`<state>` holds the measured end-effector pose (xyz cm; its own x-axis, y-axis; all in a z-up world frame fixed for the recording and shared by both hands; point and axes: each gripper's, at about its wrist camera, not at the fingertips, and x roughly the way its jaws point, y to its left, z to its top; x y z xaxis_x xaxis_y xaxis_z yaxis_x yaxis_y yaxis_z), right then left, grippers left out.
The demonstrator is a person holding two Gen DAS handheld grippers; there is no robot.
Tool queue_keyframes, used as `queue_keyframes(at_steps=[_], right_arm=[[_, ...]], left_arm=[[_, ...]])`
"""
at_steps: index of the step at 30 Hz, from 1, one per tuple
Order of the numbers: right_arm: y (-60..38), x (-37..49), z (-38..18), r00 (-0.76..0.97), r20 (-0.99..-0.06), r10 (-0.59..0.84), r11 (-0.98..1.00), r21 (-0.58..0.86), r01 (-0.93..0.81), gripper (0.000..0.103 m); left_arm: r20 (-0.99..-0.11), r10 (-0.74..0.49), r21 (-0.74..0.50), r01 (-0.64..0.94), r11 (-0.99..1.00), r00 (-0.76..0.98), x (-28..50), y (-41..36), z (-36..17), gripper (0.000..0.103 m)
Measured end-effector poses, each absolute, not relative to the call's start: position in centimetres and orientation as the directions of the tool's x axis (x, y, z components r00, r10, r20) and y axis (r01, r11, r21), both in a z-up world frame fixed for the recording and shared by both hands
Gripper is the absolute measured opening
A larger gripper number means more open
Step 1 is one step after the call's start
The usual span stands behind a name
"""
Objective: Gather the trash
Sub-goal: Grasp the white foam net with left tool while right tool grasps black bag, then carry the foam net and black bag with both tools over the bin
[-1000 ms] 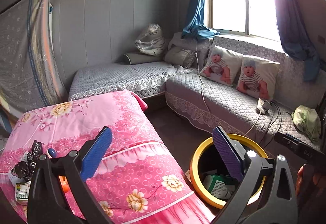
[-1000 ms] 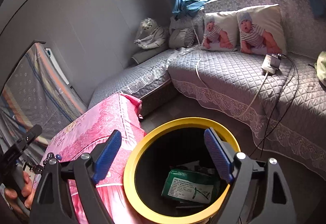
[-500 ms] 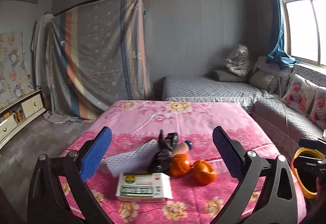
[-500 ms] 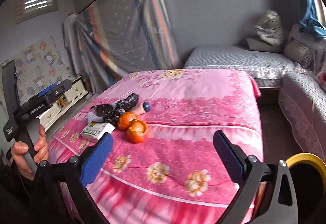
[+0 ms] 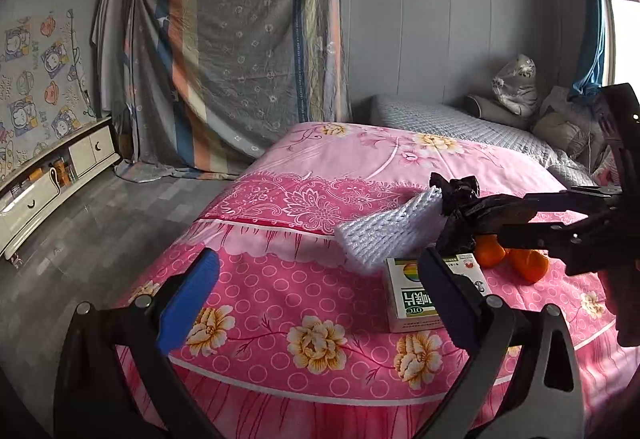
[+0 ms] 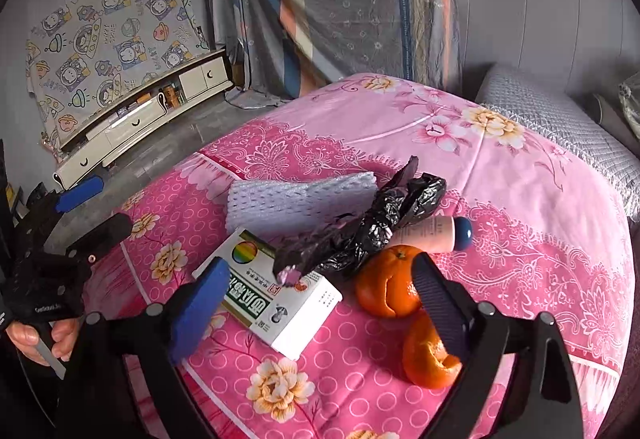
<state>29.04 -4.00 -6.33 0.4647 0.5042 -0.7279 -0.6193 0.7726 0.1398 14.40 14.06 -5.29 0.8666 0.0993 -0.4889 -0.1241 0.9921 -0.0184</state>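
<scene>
Trash lies on the pink flowered bed point(image 6: 520, 175): a white and green medicine box point(image 6: 276, 303), white foam netting point(image 6: 296, 199), a crumpled black plastic bag point(image 6: 372, 227), two pieces of orange peel point(image 6: 386, 281) and a pink bottle with a blue cap point(image 6: 434, 233). My right gripper point(image 6: 320, 303) is open and empty, just above the box and peel. My left gripper point(image 5: 316, 293) is open and empty over the bed's near left part, left of the box point(image 5: 412, 295) and netting point(image 5: 384, 235). The right gripper's body shows in the left wrist view point(image 5: 568, 227).
A striped sheet point(image 5: 240, 59) hangs over something behind the bed. A low white cabinet point(image 6: 140, 119) stands along the left wall. A grey quilted couch point(image 5: 460, 123) runs at the back right. Grey floor lies left of the bed.
Both grippers have swung from the yellow-rimmed bin to the bed and closed in on the trash pile. The bin is out of view. Both stay open.
</scene>
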Motion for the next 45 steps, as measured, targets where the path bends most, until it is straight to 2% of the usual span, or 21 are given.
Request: queue_keyframes(at_steps=[2, 4, 5, 6, 7, 9, 14, 19, 24, 27, 29, 31, 32, 33, 37, 45], right_arm=[[-3.8, 30.7, -7.2, 0.443, -0.753, 0.486, 0.795, 0.171, -0.582, 0.064], [-3.6, 31.8, -8.1, 0.436, -0.764, 0.476, 0.809, 0.185, -0.558, 0.038], [-3.5, 32.2, -8.3, 0.425, -0.769, 0.477, 0.809, 0.195, -0.555, 0.03], [-3.5, 32.7, -8.6, 0.407, -0.775, 0.484, 0.807, 0.215, -0.55, 0.012], [-3.8, 33.0, -8.7, 0.393, -0.777, 0.492, 0.809, 0.241, -0.537, 0.002], [-4.8, 33.4, -8.6, 0.376, -0.764, 0.524, 0.802, 0.295, -0.519, 0.001], [-10.1, 32.0, -4.3, 0.421, -0.65, 0.633, 0.759, 0.411, -0.506, 0.001], [-15.8, 28.9, 0.2, 0.489, -0.573, 0.658, 0.748, 0.423, -0.511, 0.001], [-20.3, 25.1, 1.7, 0.507, -0.539, 0.673, 0.738, 0.452, -0.501, 0.001], [-21.8, 23.1, 1.9, 0.528, -0.53, 0.664, 0.747, 0.451, -0.488, 0.001], [-22.4, 22.1, 1.9, 0.534, -0.529, 0.66, 0.751, 0.452, -0.481, 0.001], [-23.0, 21.6, 2.0, 0.528, -0.526, 0.666, 0.746, 0.464, -0.478, 0.001], [-23.1, 21.4, 2.0, 0.525, -0.526, 0.669, 0.743, 0.468, -0.478, 0.001], [-23.2, 21.3, 2.1, 0.524, -0.522, 0.673, 0.74, 0.473, -0.479, 0.001], [-24.2, 20.2, 3.2, 0.537, -0.477, 0.696, 0.718, 0.497, -0.488, 0.001], [-27.4, 17.5, 6.4, 0.601, -0.379, 0.704, 0.699, 0.521, -0.49, 0.001]], left_arm=[[-0.489, 0.035, -0.041, -0.063, 0.997, 0.872, 15.1, 14.7, -5.5, 0.095], [-0.49, -0.029, -0.059, 0.0, 0.998, 0.871, 15.9, 14.9, -5.3, 0.095], [-0.484, -0.059, -0.058, 0.035, 0.998, 0.873, 16.3, 14.6, -5.0, 0.095], [-0.48, -0.094, -0.053, 0.078, 0.996, 0.872, 16.9, 14.4, -4.8, 0.095], [-0.48, -0.126, -0.042, 0.121, 0.992, 0.868, 17.5, 13.8, -4.6, 0.095], [-0.499, -0.188, -0.014, 0.209, 0.978, 0.846, 19.2, 12.9, -4.4, 0.095], [-0.557, -0.224, 0.049, 0.301, 0.952, 0.8, 23.5, 10.9, -4.5, 0.095], [-0.63, -0.244, 0.114, 0.399, 0.91, 0.737, 26.9, 9.1, -5.3, 0.094], [-0.712, -0.23, 0.108, 0.428, 0.897, 0.663, 30.8, 8.6, -7.4, 0.093], [-0.752, -0.207, 0.108, 0.427, 0.898, 0.626, 32.5, 8.5, -8.9, 0.08], [-0.777, -0.181, 0.115, 0.418, 0.901, 0.603, 33.2, 8.3, -9.7, 0.062], [-0.8, -0.18, 0.096, 0.417, 0.904, 0.573, 33.8, 8.5, -10.2, 0.024], [-0.803, -0.185, 0.087, 0.418, 0.904, 0.567, 33.8, 8.6, -10.2, 0.02], [-0.801, -0.182, 0.09, 0.415, 0.905, 0.57, 33.6, 8.7, -10.0, 0.012], [-0.756, -0.175, 0.109, 0.385, 0.916, 0.631, 31.7, 9.4, -7.5, 0.011], [-0.541, -0.176, 0.103, 0.273, 0.956, 0.822, 23.6, 6.7, 3.1, 0.011]])
